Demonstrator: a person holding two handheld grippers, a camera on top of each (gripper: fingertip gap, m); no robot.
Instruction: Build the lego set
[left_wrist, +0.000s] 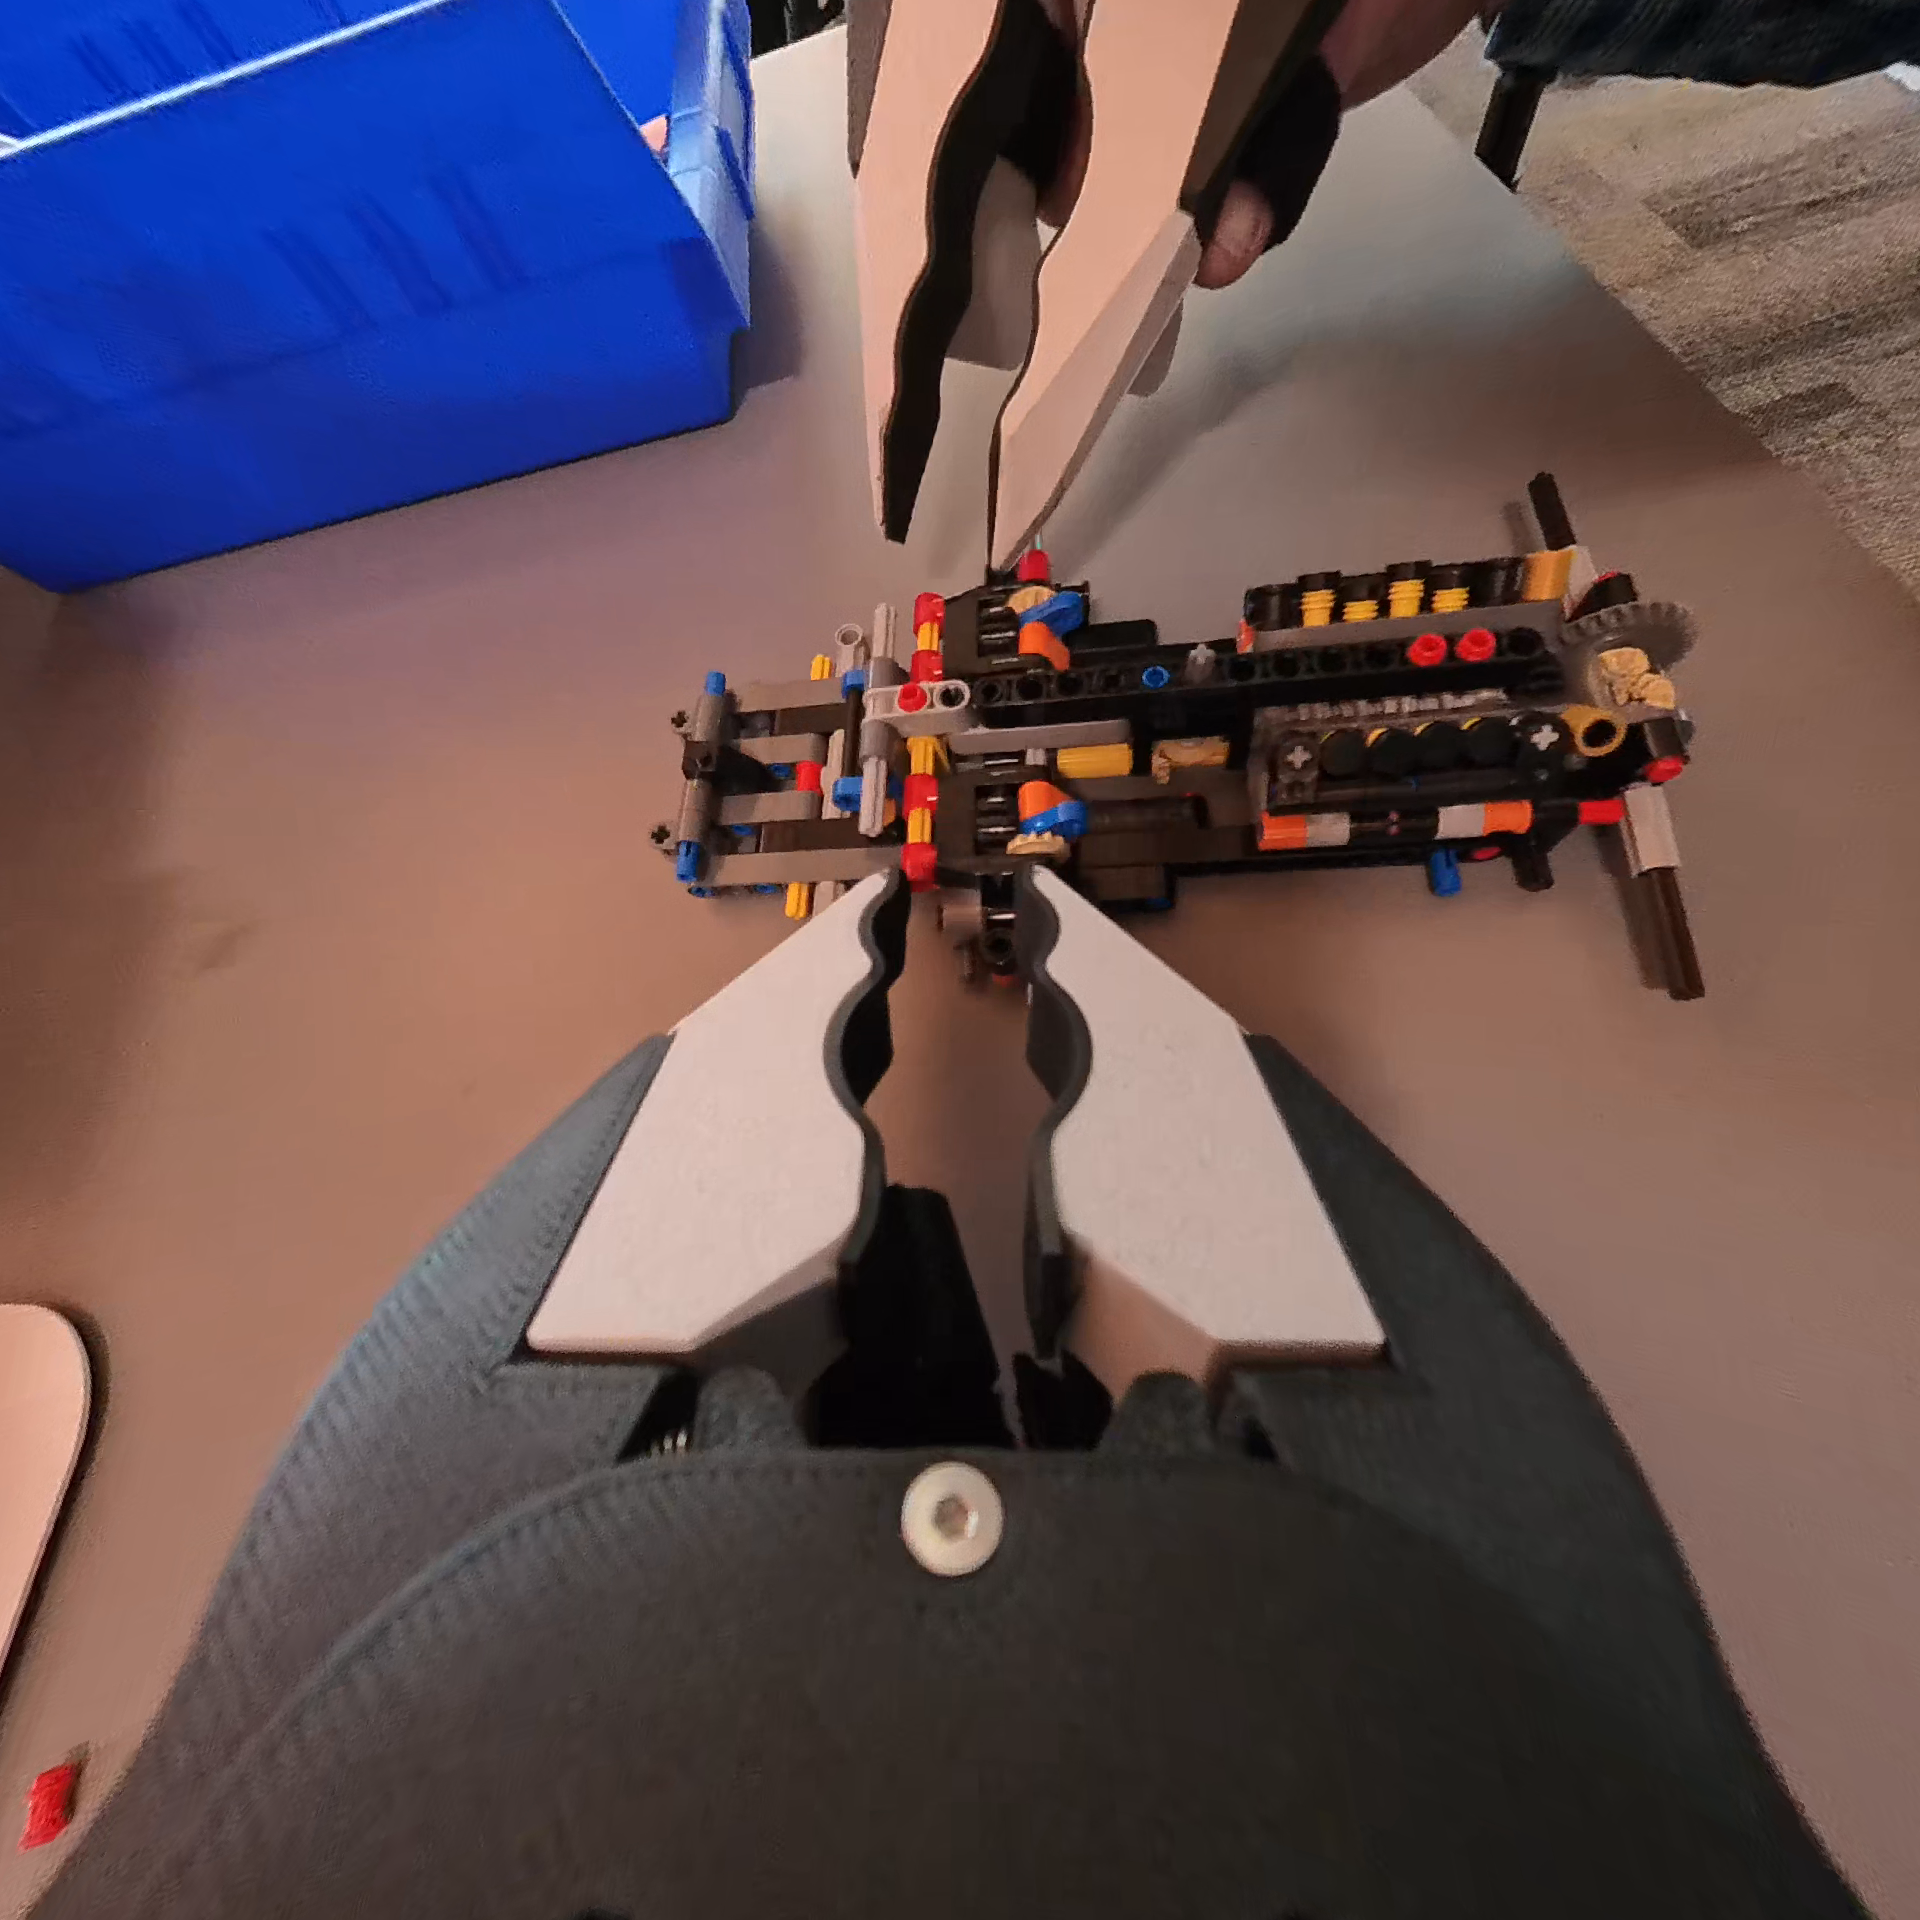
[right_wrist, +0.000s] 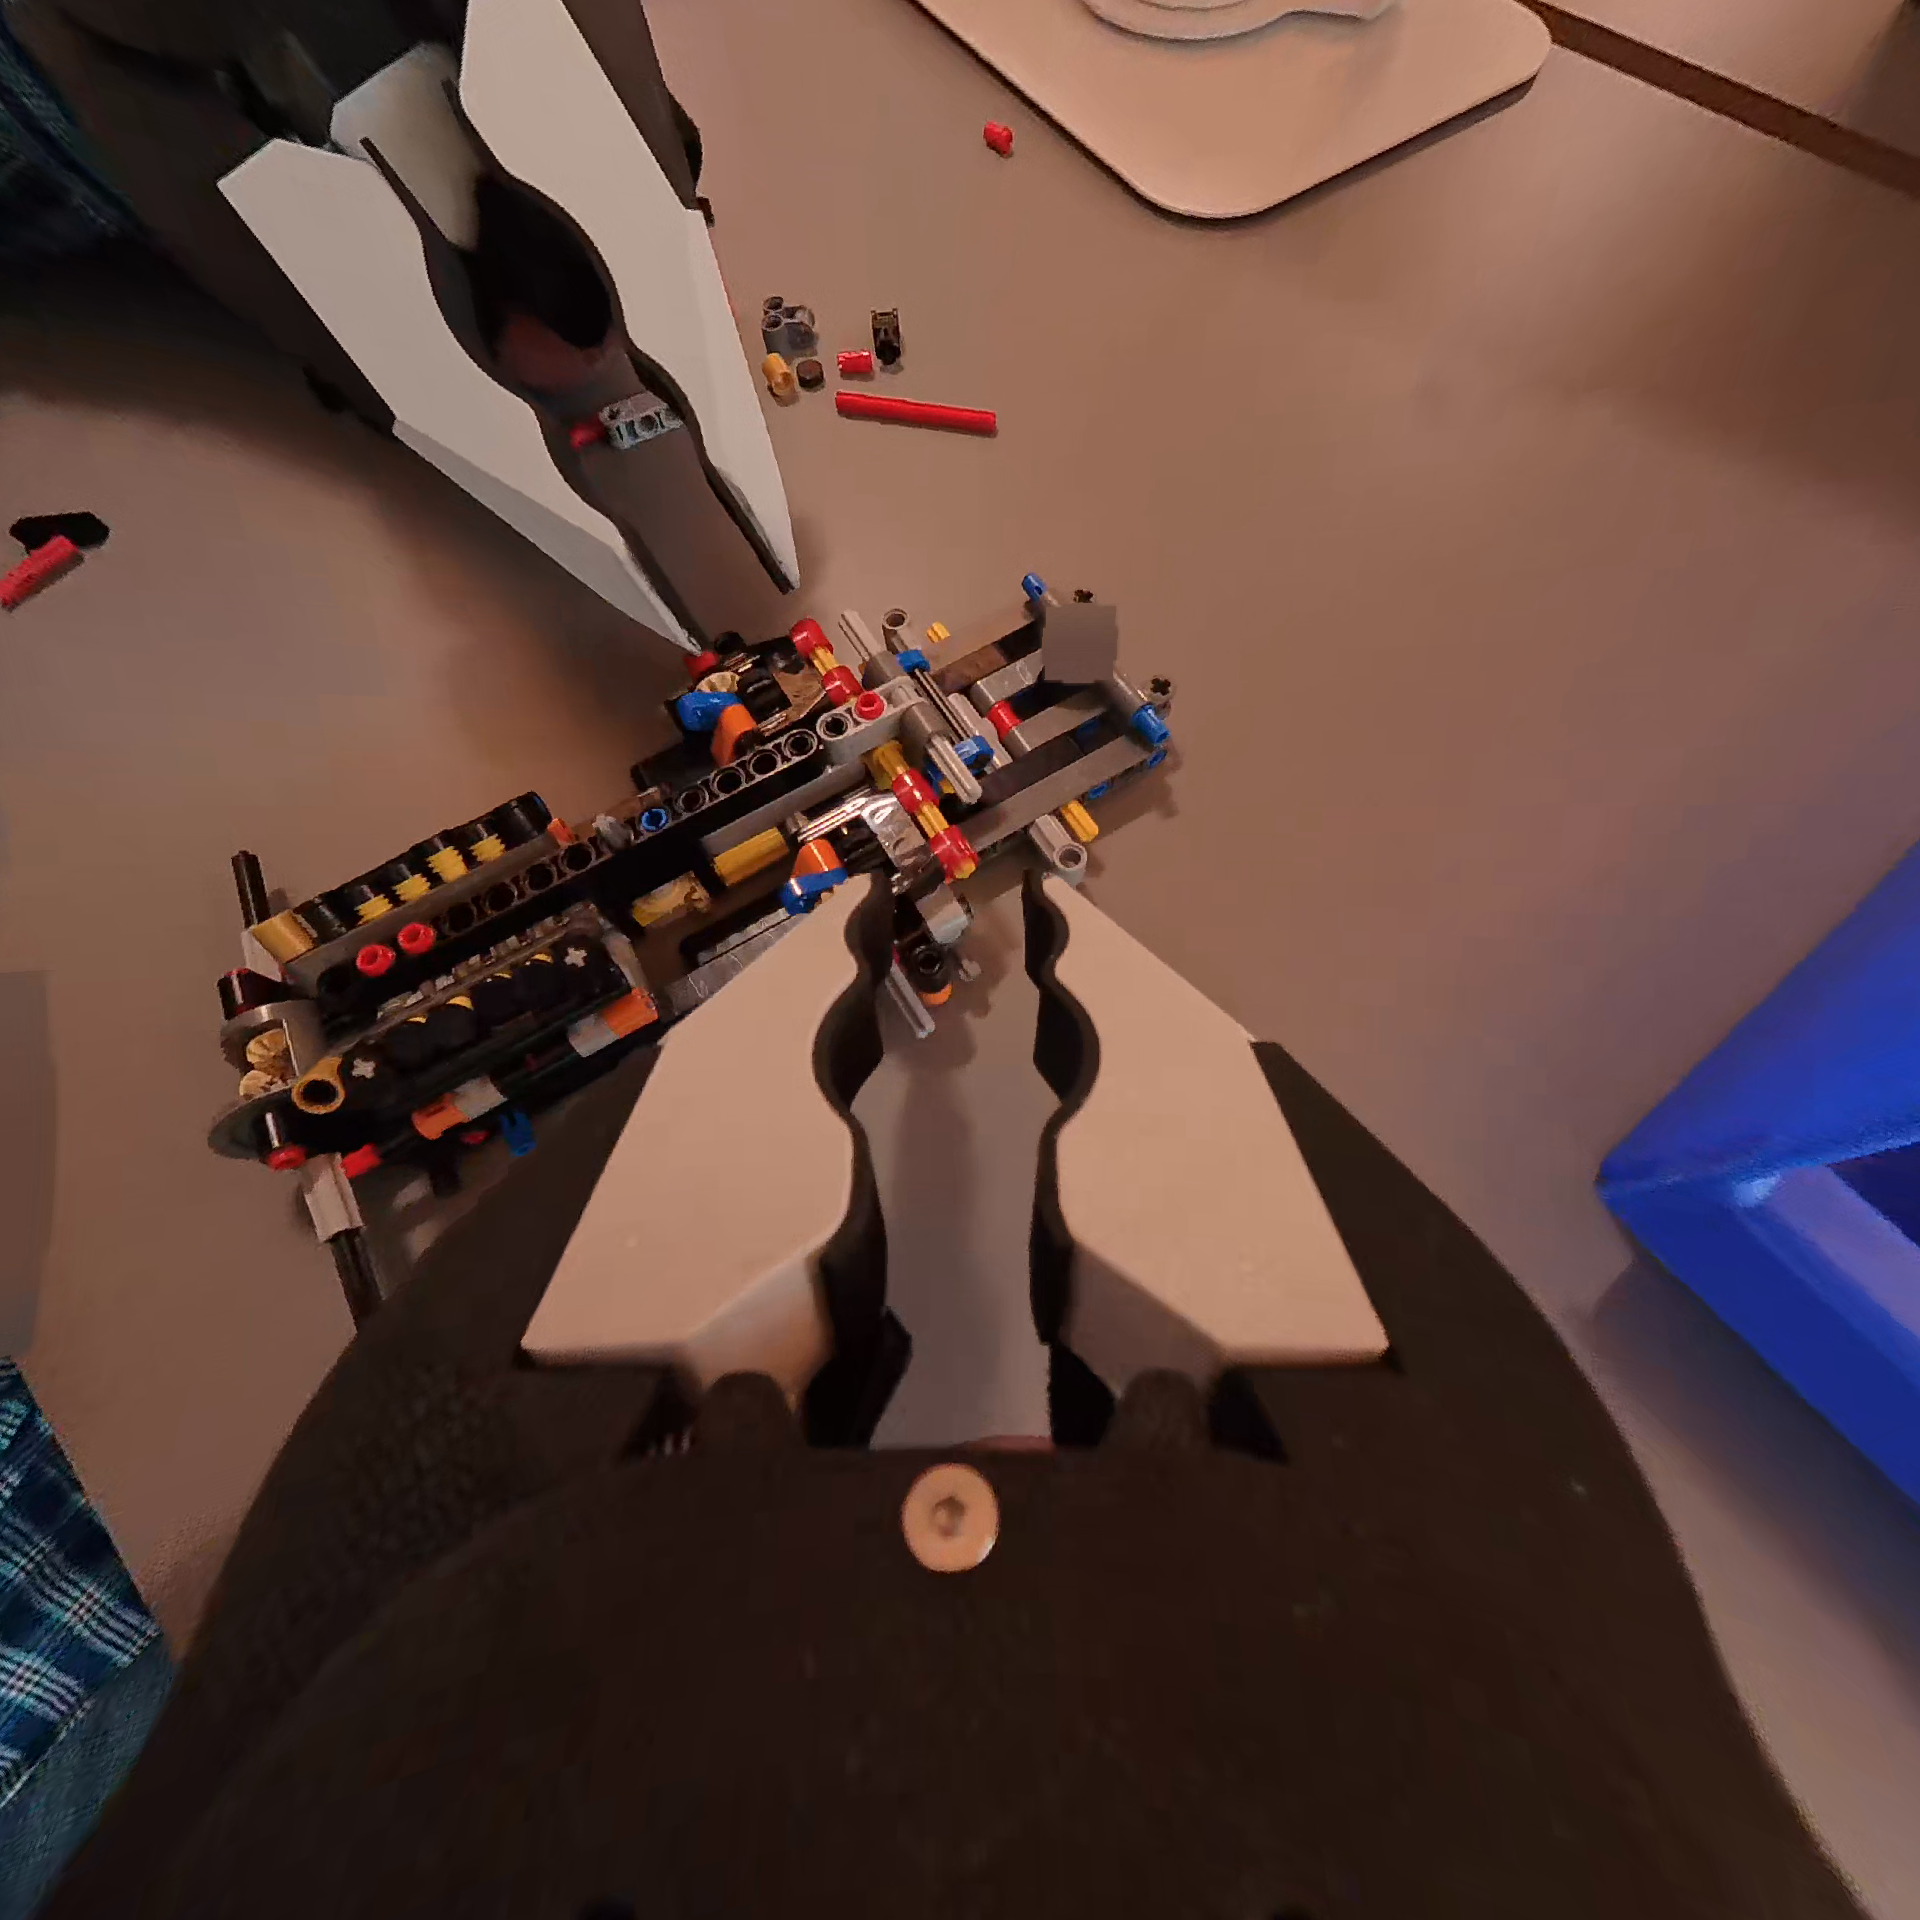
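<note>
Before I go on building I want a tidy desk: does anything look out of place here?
Mostly tidy. A few loose pieces and a red axle lie scattered on the table beyond the lego chassis, and one small red piece sits apart near the pale board.

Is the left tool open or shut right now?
Open: the left tool shows table between its tips, straddling a small black piece.

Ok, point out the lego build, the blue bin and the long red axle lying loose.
lego build (left_wrist: 1164, 727): left wrist view, middle of its black beam.
blue bin (left_wrist: 364, 291): left wrist view, its side wall.
long red axle (right_wrist: 914, 411): right wrist view, mid-shaft.
</note>
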